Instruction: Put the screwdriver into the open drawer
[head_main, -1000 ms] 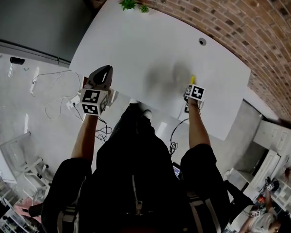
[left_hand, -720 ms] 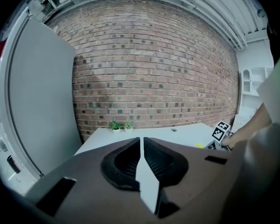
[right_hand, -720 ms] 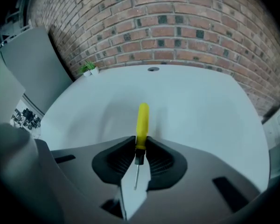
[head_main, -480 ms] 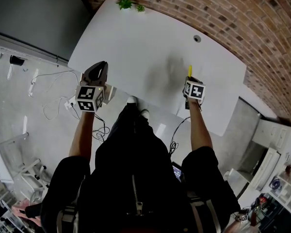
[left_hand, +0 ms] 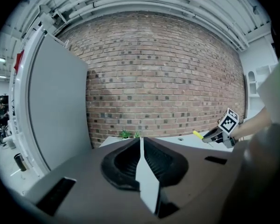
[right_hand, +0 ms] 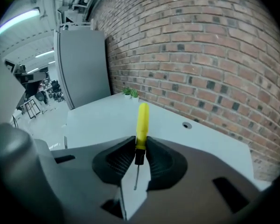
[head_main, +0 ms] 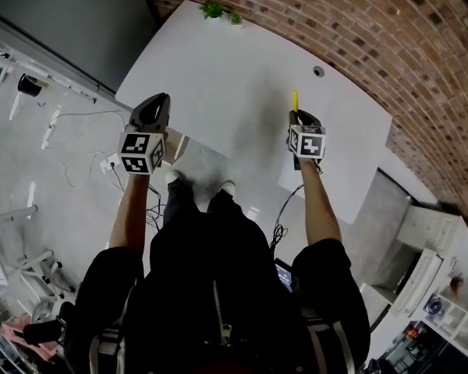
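Observation:
In the right gripper view the screwdriver (right_hand: pixel 142 120), with a yellow handle and a thin metal shaft, is pinched between the dark pads, handle pointing away from the camera. My right gripper (right_hand: pixel 141 141) is shut on it. The head view shows this gripper (head_main: pixel 298 115) in the air over the near right part of the white table (head_main: pixel 218 68), the yellow handle (head_main: pixel 294 100) sticking out ahead. My left gripper (head_main: pixel 161 100) hangs over the table's near left corner; its jaws (left_hand: pixel 141 141) are shut with nothing between them. No drawer shows plainly in any view.
Two small green plants (head_main: pixel 213 9) stand at the table's far corner, by the brick wall (head_main: pixel 390 45). A round cable hole (head_main: pixel 319 71) is in the tabletop at the far right. A tall grey cabinet (left_hand: pixel 56 111) stands to the left. Cables (head_main: pixel 78 162) lie on the floor.
My right gripper has risen from the tabletop with the screwdriver in it and turned. My left gripper has lifted a little. Both sets of jaws stand as before.

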`<state>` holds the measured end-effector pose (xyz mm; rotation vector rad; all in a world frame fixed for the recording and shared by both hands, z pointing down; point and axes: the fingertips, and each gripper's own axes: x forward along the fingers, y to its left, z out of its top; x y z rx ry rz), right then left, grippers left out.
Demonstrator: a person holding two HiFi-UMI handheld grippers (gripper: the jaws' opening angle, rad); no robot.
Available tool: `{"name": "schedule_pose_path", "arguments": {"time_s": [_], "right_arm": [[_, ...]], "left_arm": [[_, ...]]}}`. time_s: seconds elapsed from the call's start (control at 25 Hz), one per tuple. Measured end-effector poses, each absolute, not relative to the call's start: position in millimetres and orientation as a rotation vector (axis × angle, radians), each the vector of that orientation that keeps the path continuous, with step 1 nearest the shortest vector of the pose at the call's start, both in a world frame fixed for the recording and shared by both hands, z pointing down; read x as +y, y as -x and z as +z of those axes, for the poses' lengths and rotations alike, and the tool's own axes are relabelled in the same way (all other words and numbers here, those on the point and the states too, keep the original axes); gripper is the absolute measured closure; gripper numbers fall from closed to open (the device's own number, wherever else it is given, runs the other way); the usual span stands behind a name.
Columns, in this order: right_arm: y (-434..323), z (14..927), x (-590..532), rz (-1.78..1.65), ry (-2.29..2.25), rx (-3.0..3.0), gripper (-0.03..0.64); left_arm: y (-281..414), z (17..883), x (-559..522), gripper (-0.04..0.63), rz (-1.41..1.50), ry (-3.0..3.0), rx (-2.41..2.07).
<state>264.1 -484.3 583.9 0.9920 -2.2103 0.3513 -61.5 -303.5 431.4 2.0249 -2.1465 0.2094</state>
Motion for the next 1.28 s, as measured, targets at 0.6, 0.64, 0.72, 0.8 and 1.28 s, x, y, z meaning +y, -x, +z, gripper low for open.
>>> {"name": "schedule_pose_path", "arguments": {"time_s": [0.6,0.64,0.72,0.8,1.28], "right_arm": [[-45.1,543.8,-406.3,0.205,-0.678,-2.389,0.535],[-28.2,543.1,-399.5,0.203,-0.661,-2.395,0.537],[3.8,543.9,-384.8,0.198,-0.626,-2.4,0.535],[34.3,545.2,-368.7,0.189,-0.593,-2.403,0.537],[197.4,548.1,-272.8,0.115,-0.345,-2.452,0.536]], "left_arm": [[208.9,426.0,-191.7,0.554,0.124,-1.831,-2.313],[221.2,426.2,-183.8,0.554,0.121,-1.82,-2.32],[245.7,427.4,-167.2,0.554,0.119,-1.798,-2.332],[271.7,429.4,-149.4,0.554,0.111,-1.772,-2.347],[392.1,444.9,-47.0,0.554,0.07,-1.56,-2.465]]}}
